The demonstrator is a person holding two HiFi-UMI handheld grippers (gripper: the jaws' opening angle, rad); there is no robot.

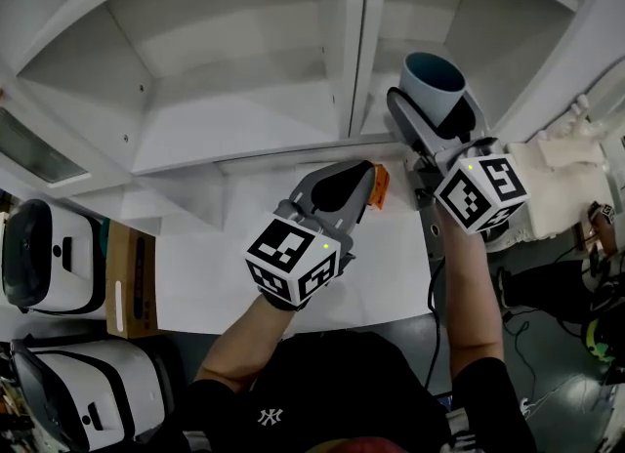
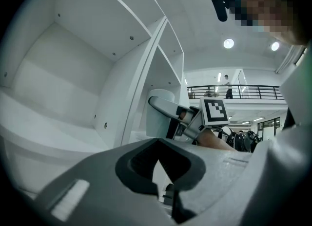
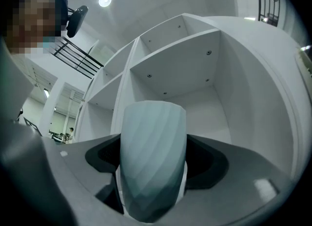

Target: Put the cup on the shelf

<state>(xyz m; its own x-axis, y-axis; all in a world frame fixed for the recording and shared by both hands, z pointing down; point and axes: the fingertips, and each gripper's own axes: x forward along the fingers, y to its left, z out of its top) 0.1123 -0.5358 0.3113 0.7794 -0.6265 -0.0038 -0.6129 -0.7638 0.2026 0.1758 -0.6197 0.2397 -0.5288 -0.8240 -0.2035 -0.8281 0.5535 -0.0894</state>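
Observation:
A pale blue-grey faceted cup (image 1: 433, 80) is held upright in my right gripper (image 1: 437, 111), whose jaws are shut on its sides. It hangs in front of the right-hand compartment of the white shelf unit (image 1: 244, 100), above the table. In the right gripper view the cup (image 3: 152, 161) fills the space between the jaws, with bare shelf compartments (image 3: 195, 74) behind it. My left gripper (image 1: 376, 187), with orange tips, is low over the table, shut and holding nothing. The left gripper view shows the cup (image 2: 158, 115) and the shelf (image 2: 73, 84).
The white table (image 1: 391, 266) runs below the shelf. At the left stand two white headsets (image 1: 39, 256) (image 1: 78, 392) and a cardboard box (image 1: 132, 280). A white moulded object (image 1: 566, 178) sits right of the cup. Cables lie on the floor at the far right.

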